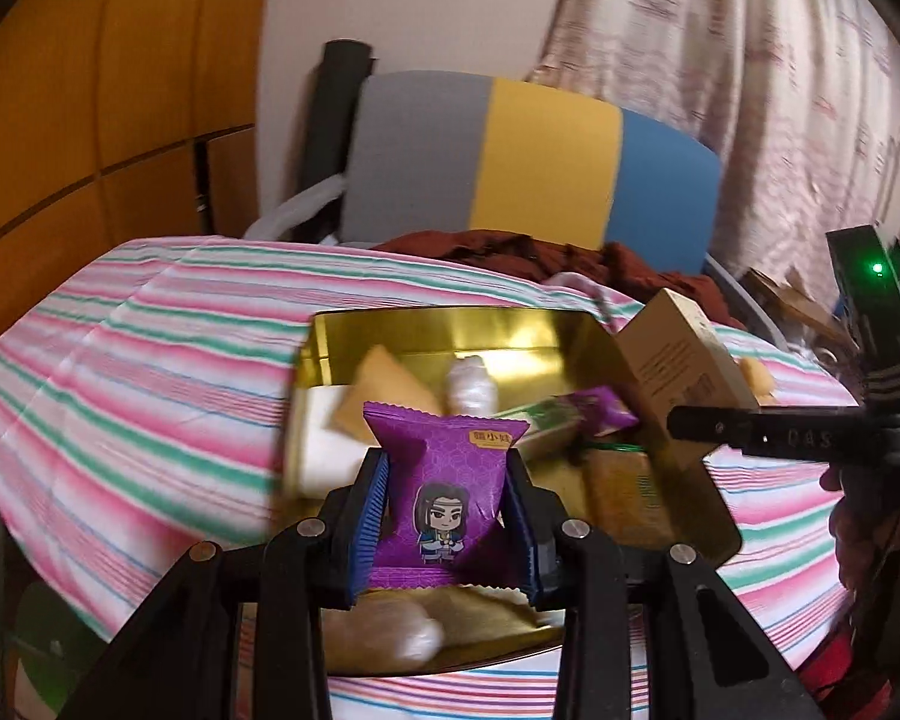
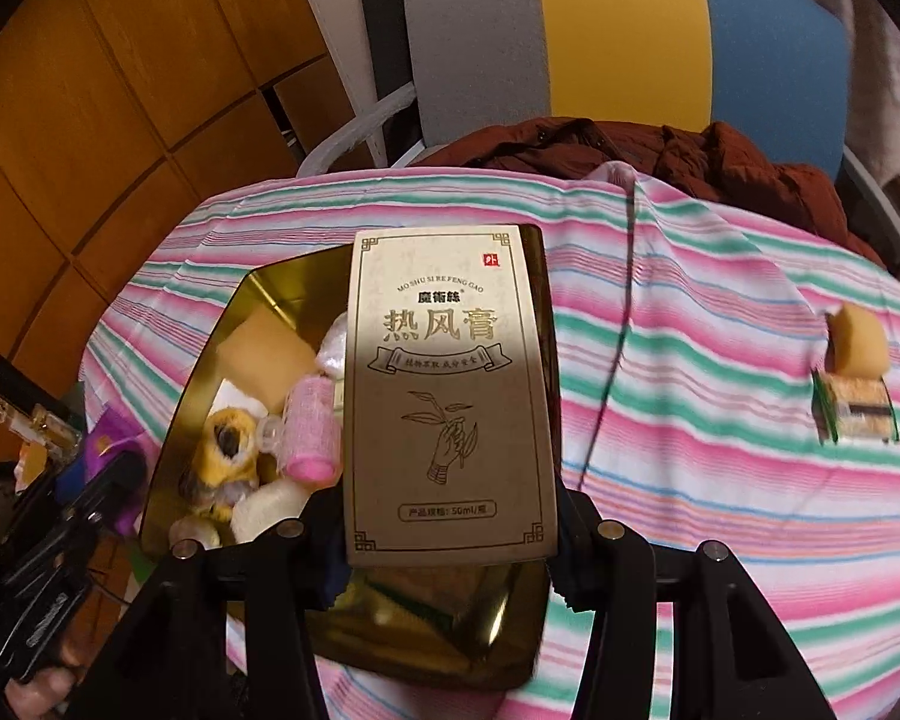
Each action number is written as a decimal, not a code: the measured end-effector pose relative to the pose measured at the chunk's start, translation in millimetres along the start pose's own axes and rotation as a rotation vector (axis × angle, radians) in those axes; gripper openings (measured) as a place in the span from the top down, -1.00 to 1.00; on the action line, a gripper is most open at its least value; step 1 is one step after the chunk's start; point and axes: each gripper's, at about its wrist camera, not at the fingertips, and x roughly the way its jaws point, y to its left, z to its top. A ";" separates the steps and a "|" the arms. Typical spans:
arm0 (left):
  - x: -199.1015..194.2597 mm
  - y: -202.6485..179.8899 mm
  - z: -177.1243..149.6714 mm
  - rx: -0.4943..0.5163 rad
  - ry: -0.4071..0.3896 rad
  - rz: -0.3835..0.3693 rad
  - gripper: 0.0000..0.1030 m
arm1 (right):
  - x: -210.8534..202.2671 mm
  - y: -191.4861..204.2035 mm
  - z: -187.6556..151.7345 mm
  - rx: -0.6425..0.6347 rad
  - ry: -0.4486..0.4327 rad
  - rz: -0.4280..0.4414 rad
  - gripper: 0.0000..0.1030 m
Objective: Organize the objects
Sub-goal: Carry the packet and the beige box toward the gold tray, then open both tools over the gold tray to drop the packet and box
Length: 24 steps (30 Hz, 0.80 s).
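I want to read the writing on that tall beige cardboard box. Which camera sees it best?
The right wrist view. The tall beige cardboard box fills the middle there, its printed front facing the camera, held in the right gripper. The left wrist view shows the box only small, tilted and side-on, over the gold tin.

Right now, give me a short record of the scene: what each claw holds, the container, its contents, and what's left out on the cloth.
left claw: shut on purple snack packet
right claw: shut on beige box
container: gold tin, open, on striped cloth
in tin: pink hair roller, other small items
left out: small packet on cloth, right of the tin
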 end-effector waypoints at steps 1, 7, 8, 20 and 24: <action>-0.9 2.9 -0.6 -0.006 -0.001 0.006 0.29 | 3.5 1.0 4.6 0.000 0.000 -0.003 0.00; -0.2 5.0 -2.1 -0.015 0.006 0.005 0.29 | 29.5 8.5 47.2 -0.008 -0.024 -0.039 -0.24; -0.3 2.9 -2.2 -0.010 0.005 0.000 0.29 | 31.7 7.8 52.4 -0.002 -0.031 -0.053 -0.43; 20.4 -21.0 0.2 0.016 0.039 -0.050 0.29 | 14.9 -21.2 3.7 0.102 -0.021 -0.063 -0.55; 29.3 -41.1 6.2 0.050 0.041 -0.076 0.29 | 3.2 -29.8 -9.4 0.133 -0.040 -0.073 -0.61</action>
